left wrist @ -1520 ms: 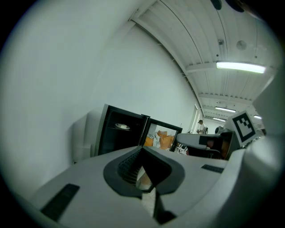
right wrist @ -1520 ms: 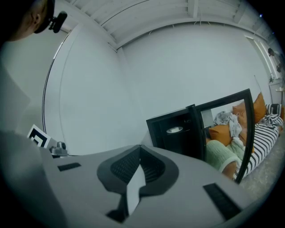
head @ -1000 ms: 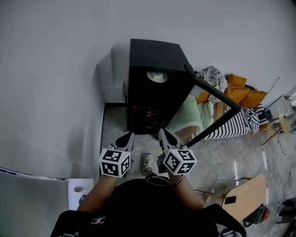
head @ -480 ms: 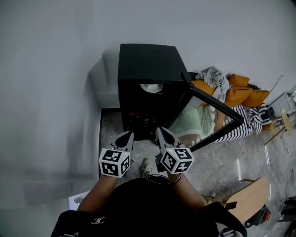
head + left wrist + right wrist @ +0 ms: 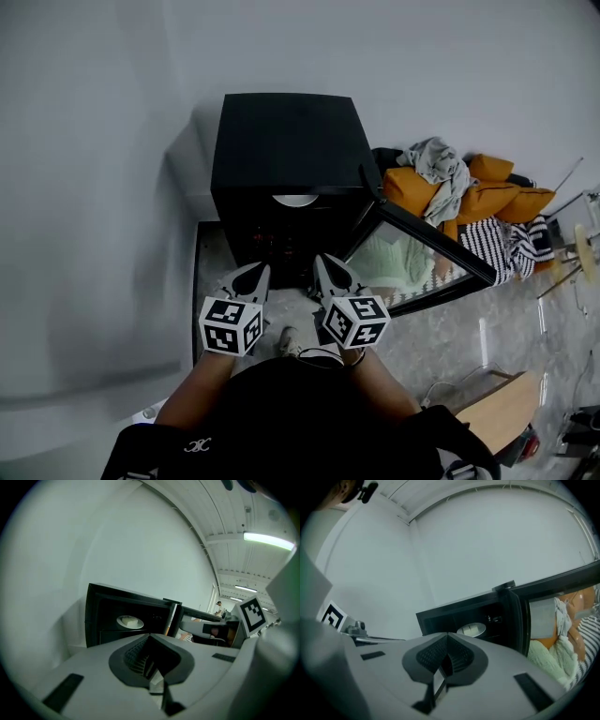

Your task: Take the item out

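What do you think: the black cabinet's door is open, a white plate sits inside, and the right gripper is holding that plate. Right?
Not quite. The right gripper isn't holding the plate: the right gripper view shows its jaws shut on nothing, with the plate apart from it. The door of the black cabinet is open, and the white plate sits inside.

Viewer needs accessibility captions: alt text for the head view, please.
Seen from above, a person points the left gripper and right gripper, both shut and empty, at a black cabinet with its door swung open to the right; a white plate sits inside.
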`<state>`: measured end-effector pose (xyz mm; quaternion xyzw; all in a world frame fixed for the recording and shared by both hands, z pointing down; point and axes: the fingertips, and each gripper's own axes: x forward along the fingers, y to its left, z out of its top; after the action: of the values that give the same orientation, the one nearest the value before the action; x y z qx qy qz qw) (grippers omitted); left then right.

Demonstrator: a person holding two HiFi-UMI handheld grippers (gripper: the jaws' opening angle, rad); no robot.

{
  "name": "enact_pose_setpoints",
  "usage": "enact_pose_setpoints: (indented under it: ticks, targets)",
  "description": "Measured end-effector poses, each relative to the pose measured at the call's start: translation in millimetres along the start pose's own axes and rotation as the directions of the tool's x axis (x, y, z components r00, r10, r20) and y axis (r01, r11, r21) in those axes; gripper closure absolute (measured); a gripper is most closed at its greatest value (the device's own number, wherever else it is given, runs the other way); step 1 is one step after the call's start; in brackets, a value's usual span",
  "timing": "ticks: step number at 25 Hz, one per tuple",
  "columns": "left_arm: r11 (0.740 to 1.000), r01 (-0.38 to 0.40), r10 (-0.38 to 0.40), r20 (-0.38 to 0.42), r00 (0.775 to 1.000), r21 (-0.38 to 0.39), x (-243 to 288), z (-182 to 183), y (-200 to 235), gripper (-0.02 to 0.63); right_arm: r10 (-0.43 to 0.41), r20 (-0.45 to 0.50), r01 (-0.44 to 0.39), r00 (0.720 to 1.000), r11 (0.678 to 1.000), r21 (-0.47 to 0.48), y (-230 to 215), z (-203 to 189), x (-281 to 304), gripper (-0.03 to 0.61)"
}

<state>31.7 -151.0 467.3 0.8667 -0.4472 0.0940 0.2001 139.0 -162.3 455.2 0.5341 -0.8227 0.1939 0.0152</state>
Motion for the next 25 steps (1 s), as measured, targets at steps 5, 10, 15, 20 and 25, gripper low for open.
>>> enact_pose_setpoints:
  ticks: [5, 10, 15, 20, 25]
  targets:
    - [1.000, -0.025, 0.025, -0.004, 1.000, 0.002, 30, 9, 2, 0.614, 0.035, -0.024, -0.034, 0.999, 0.999, 0.033, -22, 3, 22, 0.571]
    - [1.000, -0.028, 0.028, -0.021, 0.999, -0.003, 41, 10, 3, 0.614, 0.078, -0.049, -0.073, 0.996, 0.994, 0.083, -26, 5, 43, 0.571]
    - [1.000, -0.028, 0.027, -0.038, 0.999, -0.010, 37, 7, 21, 0.614, 0.080, -0.059, -0.073, 0.995, 0.990, 0.118, -17, 2, 63, 0.571]
    - [1.000, -0.016, 0.016, -0.033, 0.999, 0.000, 34, 17, 44, 0.614, 0.060, -0.034, -0.052, 0.998, 0.976, 0.214, -10, 7, 75, 0.571]
    - [0.999, 0.030, -0.029, -0.052, 0.998, 0.010, 37, 13, 49, 0.614, 0.052, -0.019, -0.034, 0.998, 0.850, 0.526, -22, -3, 86, 0.571]
